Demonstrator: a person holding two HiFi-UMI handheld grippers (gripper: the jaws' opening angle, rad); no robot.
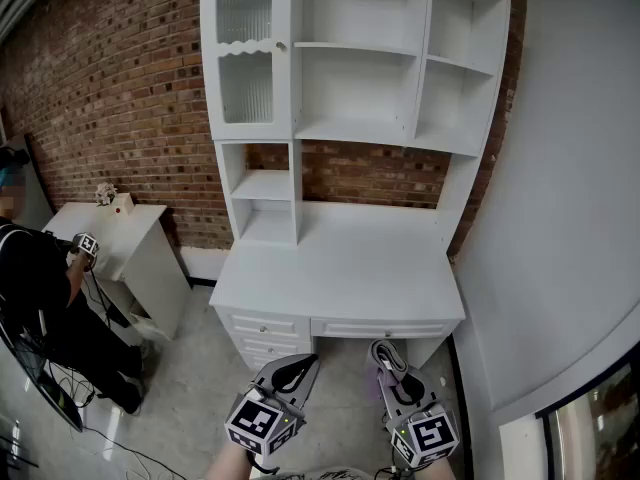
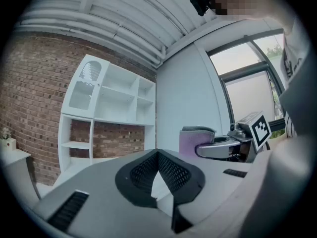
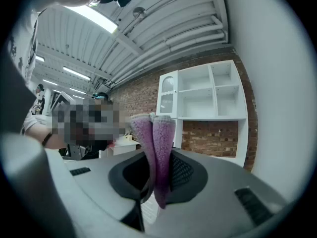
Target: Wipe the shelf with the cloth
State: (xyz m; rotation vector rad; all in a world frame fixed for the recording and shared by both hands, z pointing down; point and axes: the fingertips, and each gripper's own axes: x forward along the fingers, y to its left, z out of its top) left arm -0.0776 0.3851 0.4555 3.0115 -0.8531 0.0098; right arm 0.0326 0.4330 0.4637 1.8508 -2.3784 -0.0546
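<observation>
The white shelf unit [image 1: 357, 130] stands on a white desk [image 1: 340, 266] against the brick wall, straight ahead in the head view. Both grippers hang low in front of the desk, short of its front edge. My right gripper [image 1: 386, 358] is shut on a folded purple cloth [image 3: 157, 150], which sticks out past the fingertips. The left gripper view also shows that cloth [image 2: 190, 142], to its right. My left gripper [image 1: 297, 370] is shut, its pads [image 2: 168, 170] meeting at the tip with nothing between them. The shelf unit [image 2: 106, 100] also shows beyond those jaws.
The desk has drawers [image 1: 266, 326] under its front edge. At the left stand a small white side table [image 1: 110, 224], a person in black [image 1: 40, 288] and cables on the floor [image 1: 60, 400]. A pale wall [image 1: 570, 218] closes the right side.
</observation>
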